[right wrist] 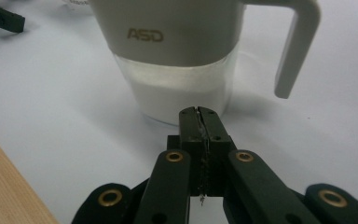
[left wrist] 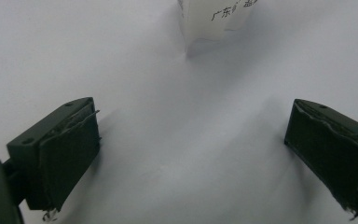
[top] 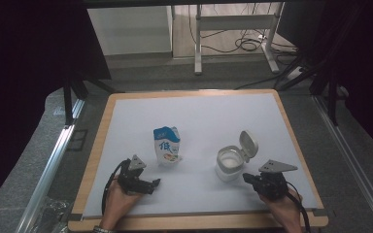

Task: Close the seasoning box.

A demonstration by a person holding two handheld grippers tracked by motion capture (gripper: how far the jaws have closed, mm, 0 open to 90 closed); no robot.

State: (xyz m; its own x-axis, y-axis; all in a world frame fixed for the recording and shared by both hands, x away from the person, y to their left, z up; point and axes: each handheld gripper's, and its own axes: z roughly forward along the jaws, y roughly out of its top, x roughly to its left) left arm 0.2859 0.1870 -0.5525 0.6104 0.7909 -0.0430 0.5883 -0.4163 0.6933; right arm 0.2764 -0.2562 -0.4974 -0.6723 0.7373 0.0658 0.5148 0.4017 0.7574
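Left tongs (top: 156,183) sitting released, aiming at milk carton (top: 167,144) mid-tabletop (top: 199,111). Right tongs (right wrist: 200,122) clenched on nothing – pointing at jug (right wrist: 186,56) w/ milk, lid up. Nudging it could probably slop milk – clenched tips hitting glass.

White mat (top: 199,111) lay bare across its far half and both side strips; free passage there. Two obstacles stood mid-mat: milk carton (top: 167,144) upright left of centre, jug (top: 230,162) right of centre with its flip lid (top: 248,143) raised. A bare lane ran between them. Left gripper (top: 153,183), jaws wide, had bare mat ahead up to the carton. Right gripper (top: 246,177), jaws closed, sat just beside the jug's wall, blocked forward.
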